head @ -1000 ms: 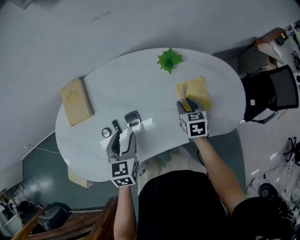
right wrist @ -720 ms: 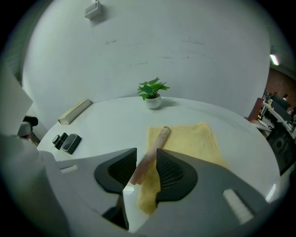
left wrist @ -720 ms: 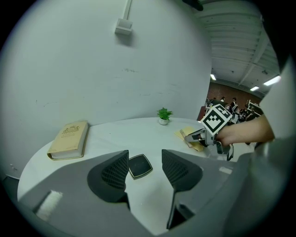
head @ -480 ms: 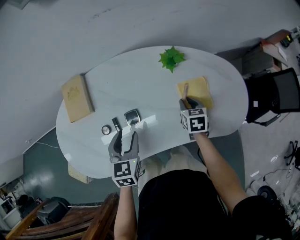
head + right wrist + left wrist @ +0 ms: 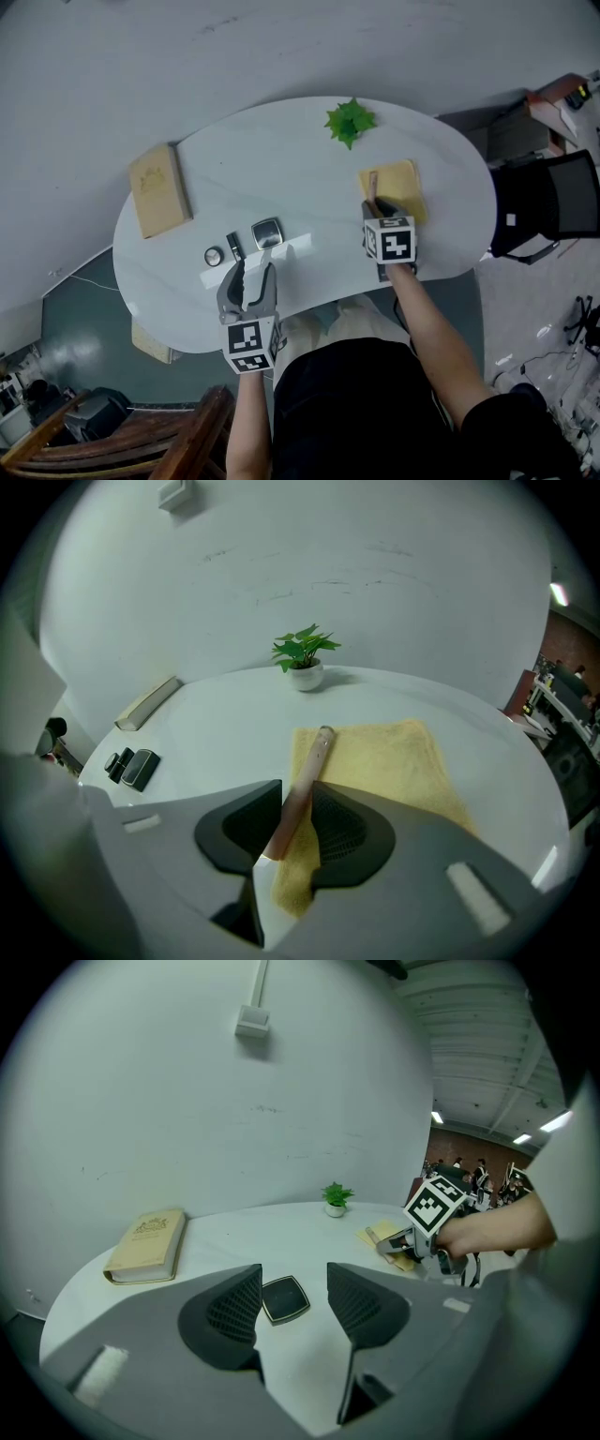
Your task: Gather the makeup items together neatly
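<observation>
Right gripper (image 5: 298, 803): clamping in. Its jaws have just been closing, and the pink tube (image 5: 309, 771) is pinched between the pads.
Pink tube: lies along the left part of the yellow cloth (image 5: 375, 761), near end in the jaws, far end towards the cloth's far edge.
Long axis: points straight away from the person, in line with the gripper itself. The pads squeeze it across its thin width, which looks a fair hold for a lift.
Left gripper (image 5: 292, 1274): spread wide and holding nothing, poised well left of the yellow cloth.
Compact (image 5: 284, 1299): flat on the table (image 5: 309, 178), well left of the yellow cloth, just ahead of the left jaws and framed between them, untouched.
Black lipstick (image 5: 234, 246) and round pot (image 5: 214, 256): further left of the yellow cloth, just past the compact.
The way to go: the cluster sits left of the yellow cloth, so the tube likely needs carrying leftward over bare table.
Nearer hand: the right, which already has the tube.
</observation>
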Tool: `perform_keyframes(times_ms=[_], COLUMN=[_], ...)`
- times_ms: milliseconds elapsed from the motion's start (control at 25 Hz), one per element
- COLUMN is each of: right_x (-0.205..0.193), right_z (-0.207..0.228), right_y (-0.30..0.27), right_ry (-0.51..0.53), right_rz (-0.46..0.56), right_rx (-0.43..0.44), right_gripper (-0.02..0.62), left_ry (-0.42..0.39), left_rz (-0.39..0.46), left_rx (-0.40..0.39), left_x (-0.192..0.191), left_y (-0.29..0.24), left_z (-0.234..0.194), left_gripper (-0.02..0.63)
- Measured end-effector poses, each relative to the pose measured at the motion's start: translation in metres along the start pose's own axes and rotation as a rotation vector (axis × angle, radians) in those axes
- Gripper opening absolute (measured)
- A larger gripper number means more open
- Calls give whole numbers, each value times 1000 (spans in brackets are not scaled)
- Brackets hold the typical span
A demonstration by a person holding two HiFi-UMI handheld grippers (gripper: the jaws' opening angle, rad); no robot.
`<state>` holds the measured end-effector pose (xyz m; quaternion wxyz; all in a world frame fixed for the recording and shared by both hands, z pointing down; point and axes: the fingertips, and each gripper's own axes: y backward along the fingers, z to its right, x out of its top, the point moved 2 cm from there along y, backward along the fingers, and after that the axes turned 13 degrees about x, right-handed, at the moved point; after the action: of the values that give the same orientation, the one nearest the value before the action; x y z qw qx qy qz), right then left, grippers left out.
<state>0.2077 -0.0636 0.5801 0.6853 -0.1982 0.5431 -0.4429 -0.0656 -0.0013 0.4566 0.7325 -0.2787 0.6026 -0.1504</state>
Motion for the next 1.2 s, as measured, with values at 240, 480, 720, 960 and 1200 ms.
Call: perform_keyframes(times_ms=[240, 480, 720, 960, 1200], right_x=[1, 2, 4, 10, 16], right_z=[0, -2, -7, -14, -22], right_y=[0, 3, 8, 12, 14], right_ry=[2, 25, 27, 18, 8], right_rz=[-24, -37, -26, -7, 20], right_rx=[4, -5, 9, 33, 54], right_gripper=[88, 78, 75, 76, 77], left_ry=[6, 17, 36, 50, 58], left_rz=[7, 16, 17, 24, 27], left_rx=[9, 30, 52, 60, 66], left_x=[-1, 0, -2, 0, 0], left_y=[1, 6, 8, 7, 9], left_z=[-4, -10, -17, -15, -16], left_gripper=[216, 213, 212, 212, 210])
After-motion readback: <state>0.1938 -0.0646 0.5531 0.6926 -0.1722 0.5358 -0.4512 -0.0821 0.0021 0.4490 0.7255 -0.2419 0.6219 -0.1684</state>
